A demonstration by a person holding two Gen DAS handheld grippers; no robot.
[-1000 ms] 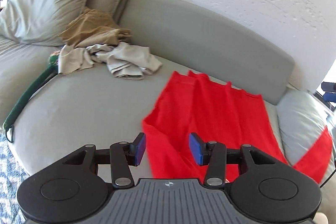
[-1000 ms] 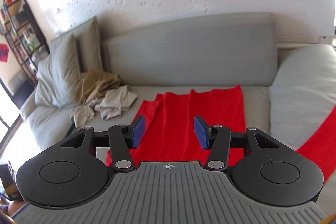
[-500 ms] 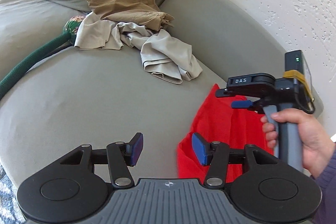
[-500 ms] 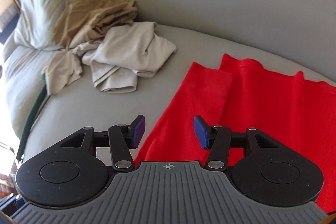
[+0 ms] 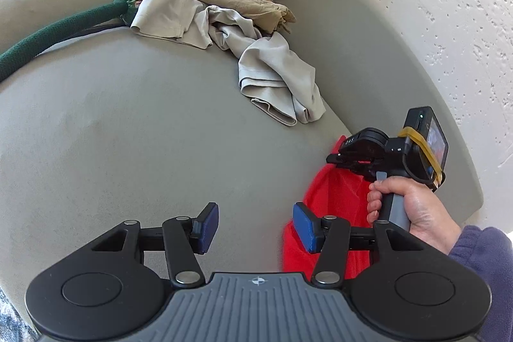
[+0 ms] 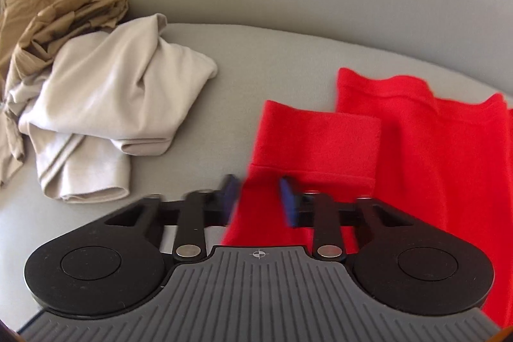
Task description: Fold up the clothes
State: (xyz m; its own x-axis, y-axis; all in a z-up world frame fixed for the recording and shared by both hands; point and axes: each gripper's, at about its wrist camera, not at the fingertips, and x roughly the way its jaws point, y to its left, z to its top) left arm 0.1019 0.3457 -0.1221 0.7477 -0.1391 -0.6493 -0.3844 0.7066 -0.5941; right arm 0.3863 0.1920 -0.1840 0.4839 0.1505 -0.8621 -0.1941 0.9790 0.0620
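The red garment (image 6: 416, 133) lay flat on the sofa seat (image 6: 272, 53), its long axis running from the near edge of the seat toward the backrest. A flap (image 6: 314, 143) was folded onto it on its left side. The flap's left edge ran down between the fingers of the right gripper (image 6: 258, 194), which pointed steeply down at it. Those fingers were blurred and stood narrowly apart, red cloth filling most of the gap; the pads did not yet visibly press it. So the right hand was clearly the nearer one, already on the cloth's left edge.

The left gripper (image 5: 255, 228) hung over bare seat with its fingers about half spread and nothing between them. The garment's near corner (image 5: 333, 197) lay just to the right of its right finger, so it would have to shift right to reach cloth.

The left view alone showed the person's hand (image 5: 407, 207) on the right gripper's handle and that gripper bearing down on the cloth. The right view alone showed the garment's spread and the folded flap. The beige clothes (image 6: 112, 92) and the tan heap (image 6: 64, 8) lay crumpled well apart to the left, untouched.
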